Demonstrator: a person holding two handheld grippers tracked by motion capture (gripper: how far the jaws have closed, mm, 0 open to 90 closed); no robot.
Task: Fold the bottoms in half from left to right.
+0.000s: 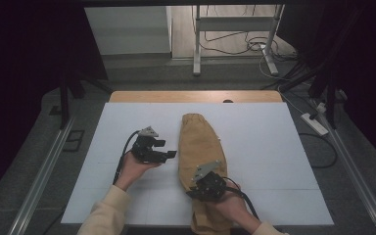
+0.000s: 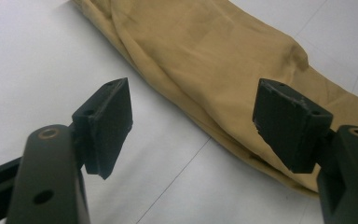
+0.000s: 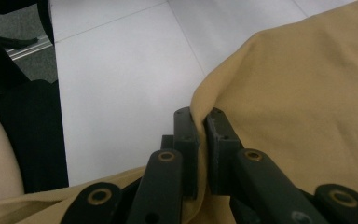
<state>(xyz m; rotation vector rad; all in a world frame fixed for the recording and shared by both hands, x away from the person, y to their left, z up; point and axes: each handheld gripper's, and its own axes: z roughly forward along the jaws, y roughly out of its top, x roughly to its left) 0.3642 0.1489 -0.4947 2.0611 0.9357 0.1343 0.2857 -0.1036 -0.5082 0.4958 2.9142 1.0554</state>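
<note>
right gripper [image 3: 200,135]: jaws pinched on tan cloth edge, frame bottom centre | tan cloth [image 1: 198,147]: mid-table, long | left gripper [image 1: 165,149]: wide, empty, beside cloth | risk: thin pinch slips if tugged

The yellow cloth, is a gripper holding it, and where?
Yes. The right gripper pinches a fold at the edge of the yellow cloth, near the end closest to the person. The left gripper is open beside it, holding nothing.

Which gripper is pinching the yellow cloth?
The right gripper: its jaws are shut on an edge of the yellow cloth. The left gripper has its jaws open beside the cloth, with nothing between them.
</note>
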